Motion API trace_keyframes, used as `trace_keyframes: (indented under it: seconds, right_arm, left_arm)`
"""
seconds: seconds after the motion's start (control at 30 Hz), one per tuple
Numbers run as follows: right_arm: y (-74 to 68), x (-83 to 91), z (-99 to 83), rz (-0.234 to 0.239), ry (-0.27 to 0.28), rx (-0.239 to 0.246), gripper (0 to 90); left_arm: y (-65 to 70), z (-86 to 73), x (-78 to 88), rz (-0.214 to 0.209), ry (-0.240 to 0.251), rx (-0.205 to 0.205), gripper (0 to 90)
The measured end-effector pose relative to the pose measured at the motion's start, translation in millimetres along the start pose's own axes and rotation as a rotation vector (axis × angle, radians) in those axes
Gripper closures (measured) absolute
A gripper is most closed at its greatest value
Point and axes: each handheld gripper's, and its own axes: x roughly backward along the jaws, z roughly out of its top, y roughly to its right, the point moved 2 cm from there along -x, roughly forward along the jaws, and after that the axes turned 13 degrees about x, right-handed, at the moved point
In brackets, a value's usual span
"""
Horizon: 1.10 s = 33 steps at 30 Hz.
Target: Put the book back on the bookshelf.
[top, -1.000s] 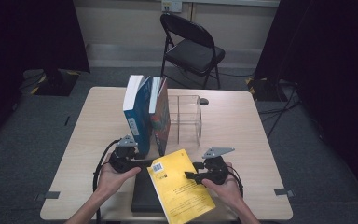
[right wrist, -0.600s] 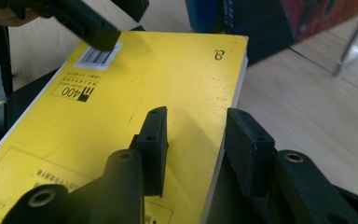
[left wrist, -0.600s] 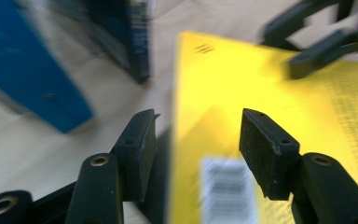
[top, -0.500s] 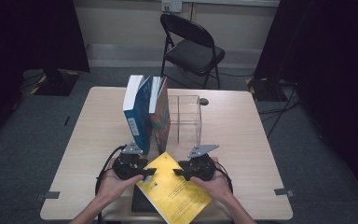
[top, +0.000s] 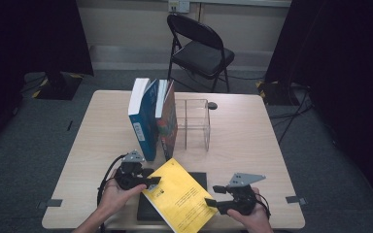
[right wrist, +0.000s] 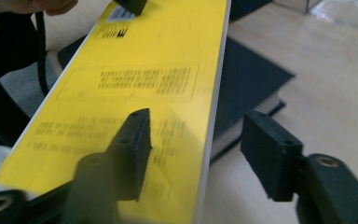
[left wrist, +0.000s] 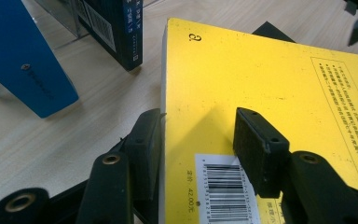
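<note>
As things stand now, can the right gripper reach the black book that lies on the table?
Probably not directly: the yellow book, held tilted by the left gripper with its edge between the right gripper's open jaws, covers most of the black book.

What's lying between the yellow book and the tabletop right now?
A black book lies flat on the table, under the yellow book; the high view and the right gripper view show it.

four books: one yellow book (top: 178,198), one black book (top: 148,209) under it, two standing books (top: 151,119). one clear acrylic holder (top: 193,124), one folding chair (top: 200,51), two grippers (top: 182,191).
</note>
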Motion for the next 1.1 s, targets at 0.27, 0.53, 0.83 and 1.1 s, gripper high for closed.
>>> trace_keyframes:
  seconds: [0.27,0.53,0.83,1.1]
  right_arm:
    - [-16.3,8.7,-22.7,-0.001,-0.024,0.000,31.3]
    - [-8.8,6.2,-22.7,0.016,-0.019,0.016,35.6]
    - [13.9,1.3,-15.2,-0.064,-0.003,0.000,45.6]
    - [30.9,-6.4,-5.4,-0.136,-0.011,-0.003,49.0]
  left_arm:
    - [2.5,-1.0,0.4,0.021,0.010,-0.004,52.4]
    - [2.0,-7.6,5.6,0.033,0.035,-0.002,52.4]
    - [3.5,-23.8,25.9,0.057,0.000,0.043,52.2]
    - [10.4,-36.2,37.9,0.047,-0.046,0.014,50.3]
